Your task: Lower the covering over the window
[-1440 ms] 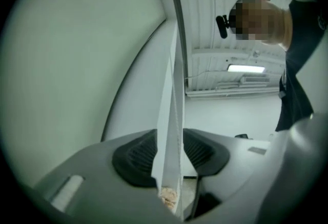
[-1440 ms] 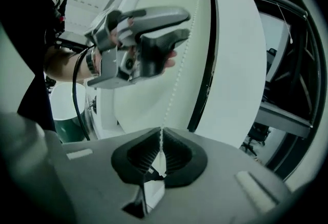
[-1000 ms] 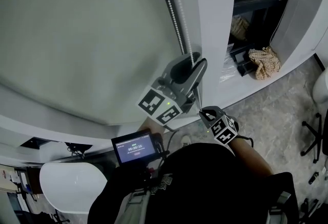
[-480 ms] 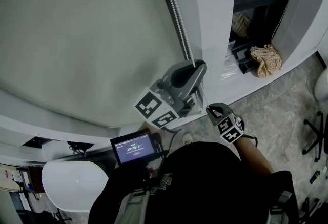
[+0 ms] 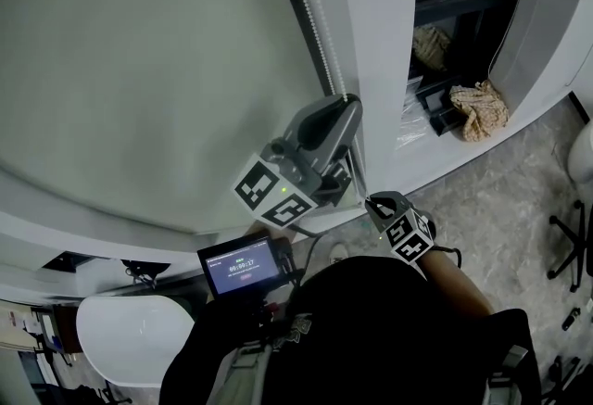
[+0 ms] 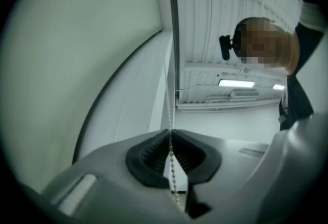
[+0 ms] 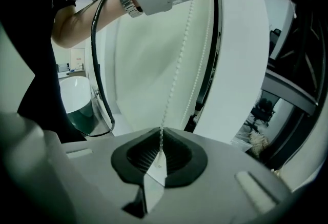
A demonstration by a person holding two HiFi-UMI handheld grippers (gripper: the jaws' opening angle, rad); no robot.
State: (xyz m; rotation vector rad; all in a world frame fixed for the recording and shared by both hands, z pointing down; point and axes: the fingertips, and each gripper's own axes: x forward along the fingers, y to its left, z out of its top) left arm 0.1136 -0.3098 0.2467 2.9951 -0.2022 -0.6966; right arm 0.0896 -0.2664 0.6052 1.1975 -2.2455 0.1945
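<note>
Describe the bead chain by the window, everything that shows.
The bead chain is a thin string of small white beads, plastic by the look, hanging in two strands beside the pale blind. One strand runs straight between the grippers: the left gripper, whose jaws have just been closing, pinches it higher up; the right gripper pinches it below.

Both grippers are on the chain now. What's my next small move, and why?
Probably pull the left gripper straight down. Its jaws have just been closing, with the chain pinched between them, above the right gripper, which is shut on the same strand lower down. The high grip leaves room for a downward stroke.
</note>
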